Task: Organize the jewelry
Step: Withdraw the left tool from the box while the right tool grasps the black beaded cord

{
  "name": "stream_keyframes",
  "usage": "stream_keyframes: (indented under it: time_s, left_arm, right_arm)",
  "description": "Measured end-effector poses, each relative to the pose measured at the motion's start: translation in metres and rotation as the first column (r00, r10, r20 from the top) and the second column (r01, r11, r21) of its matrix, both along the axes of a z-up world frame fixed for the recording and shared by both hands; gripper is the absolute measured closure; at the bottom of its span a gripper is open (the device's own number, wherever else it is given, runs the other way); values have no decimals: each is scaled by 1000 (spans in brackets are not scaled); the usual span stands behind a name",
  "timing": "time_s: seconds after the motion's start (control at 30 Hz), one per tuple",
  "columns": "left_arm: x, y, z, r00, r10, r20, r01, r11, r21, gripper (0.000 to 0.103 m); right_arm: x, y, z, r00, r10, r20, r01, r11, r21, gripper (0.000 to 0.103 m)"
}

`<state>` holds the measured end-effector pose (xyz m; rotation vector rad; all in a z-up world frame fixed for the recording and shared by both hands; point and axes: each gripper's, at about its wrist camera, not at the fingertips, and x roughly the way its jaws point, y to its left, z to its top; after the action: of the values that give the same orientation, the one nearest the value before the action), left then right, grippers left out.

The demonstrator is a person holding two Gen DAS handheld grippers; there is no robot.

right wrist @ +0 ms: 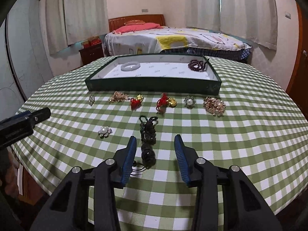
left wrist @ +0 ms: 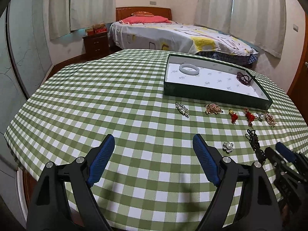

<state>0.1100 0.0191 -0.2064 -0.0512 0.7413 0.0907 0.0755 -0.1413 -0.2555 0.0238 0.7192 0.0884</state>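
Note:
A green box tray (right wrist: pixel 152 85) (left wrist: pixel 215 97) holds a pale jade bangle (right wrist: pixel 130 66) (left wrist: pixel 189 69) and a dark red bead bracelet (right wrist: pixel 198 64) (left wrist: pixel 244 78). Several brooches and charms lie in a row in front of it, among them a pearl flower brooch (right wrist: pixel 105 131) (left wrist: pixel 228 146). A dark braided bracelet (right wrist: pixel 147 140) (left wrist: pixel 255 145) lies between the fingers of my open right gripper (right wrist: pixel 155 144), just above the cloth. My left gripper (left wrist: pixel 154 146) is open and empty over bare cloth to the left.
The round table has a green checked cloth (left wrist: pixel 115 100). Its front edge is just under both grippers. A bed (left wrist: pixel 173 34) and a nightstand (left wrist: pixel 96 42) stand behind the table. The left gripper shows at the left edge of the right wrist view (right wrist: pixel 23 123).

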Motion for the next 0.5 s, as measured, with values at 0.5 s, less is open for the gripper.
stream_keyframes:
  time_s: [0.5]
  left_arm:
    - [3, 3, -9, 1000, 10, -28, -10, 1000, 4, 22]
  right_arm:
    - [12, 4, -14, 997, 14, -76, -14, 1000, -5, 85]
